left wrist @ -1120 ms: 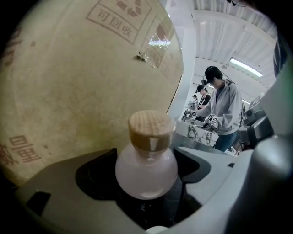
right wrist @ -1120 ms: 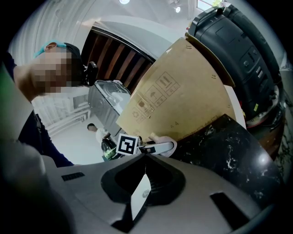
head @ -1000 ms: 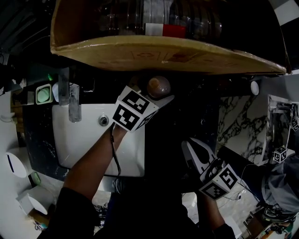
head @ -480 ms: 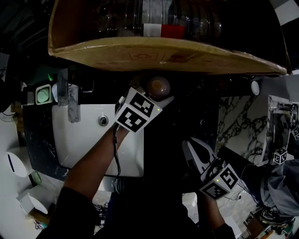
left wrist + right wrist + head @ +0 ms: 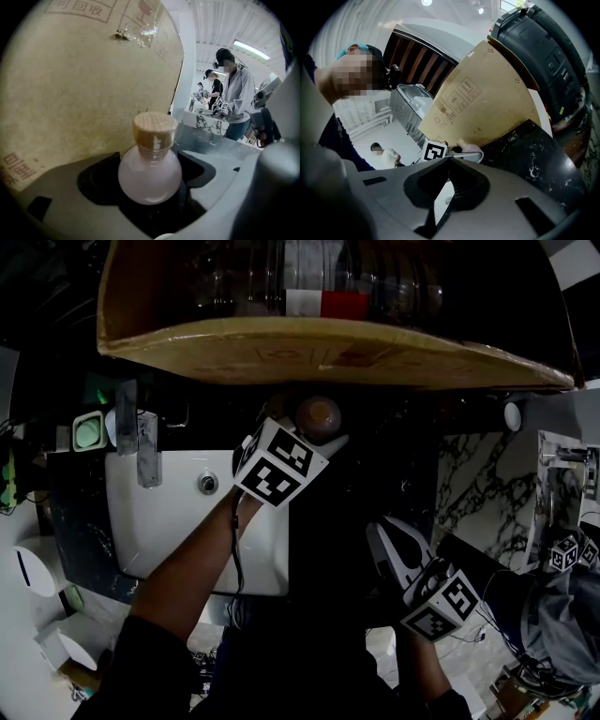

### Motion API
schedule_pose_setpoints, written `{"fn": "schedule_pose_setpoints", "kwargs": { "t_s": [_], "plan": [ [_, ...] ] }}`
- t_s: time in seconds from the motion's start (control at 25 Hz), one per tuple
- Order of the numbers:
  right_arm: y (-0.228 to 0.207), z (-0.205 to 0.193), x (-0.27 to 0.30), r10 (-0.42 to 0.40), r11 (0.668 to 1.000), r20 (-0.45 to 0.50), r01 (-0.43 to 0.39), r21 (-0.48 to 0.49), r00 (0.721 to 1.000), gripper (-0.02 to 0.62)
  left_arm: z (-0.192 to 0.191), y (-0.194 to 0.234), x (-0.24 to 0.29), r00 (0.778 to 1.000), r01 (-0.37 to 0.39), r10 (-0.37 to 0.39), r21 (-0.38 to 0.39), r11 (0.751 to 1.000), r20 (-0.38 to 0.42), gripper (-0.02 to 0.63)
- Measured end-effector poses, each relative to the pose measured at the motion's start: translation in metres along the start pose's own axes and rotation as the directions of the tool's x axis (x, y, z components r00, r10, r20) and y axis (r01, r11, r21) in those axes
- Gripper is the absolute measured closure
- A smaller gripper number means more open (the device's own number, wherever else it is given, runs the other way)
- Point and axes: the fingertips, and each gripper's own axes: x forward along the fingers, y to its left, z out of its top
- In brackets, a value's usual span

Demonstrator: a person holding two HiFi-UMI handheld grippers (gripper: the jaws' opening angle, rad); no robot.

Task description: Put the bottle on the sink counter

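Moved: left gripper [image 5: 311, 431] edges toward 1 o'clock, under cardboard box [image 5: 328, 348].
Left jaws: grasping the round, wood-capped bottle [image 5: 149, 166].
Right gripper [image 5: 397, 549]: clenched, empty, 5 o'clock.
Remaining: setting it on sink counter [image 5: 375, 479].

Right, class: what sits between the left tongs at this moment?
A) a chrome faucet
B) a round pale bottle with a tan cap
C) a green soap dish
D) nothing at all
B: the left gripper view shows the left tongs closed on either side of a round pale bottle with a tan cap.
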Motion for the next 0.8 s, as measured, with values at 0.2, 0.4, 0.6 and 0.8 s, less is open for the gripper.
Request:
{"fn": "schedule_pose_setpoints", "kwargs": {
  "t_s": [0.2, 0.4, 0.6, 0.8],
  "plan": [
    [-0.0001, 0.0005, 0.0004, 0.002, 1.000, -0.002, -0.002, -0.001, 1.000, 0.569, 0.0011, 0.0001, 0.0011, 1.000, -0.003, 0.003, 0.007, 1.000, 0.003, 0.219],
    [0.0078, 0.0055, 0.0060, 0.014, 1.000, 0.017, -0.015, 0.024, 1.000, 0.569, 0.0016, 0.0008, 0.0012, 1.000, -0.010, 0.010, 0.007, 1.000, 0.007, 0.218],
    [0.0080, 0.0036, 0.0036, 0.012, 1.000, 0.011, -0.013, 0.015, 1.000, 0.569, 0.0014, 0.0004, 0.0014, 1.000, -0.012, 0.012, 0.004, 1.000, 0.009, 0.218],
    [0.0076, 0.0002, -0.0001, 0.007, 1.000, -0.001, -0.007, -0.004, 1.000, 0.569, 0.0012, 0.0009, 0.0012, 1.000, -0.015, 0.015, 0.004, 1.000, 0.008, 0.218]
  ]
}}
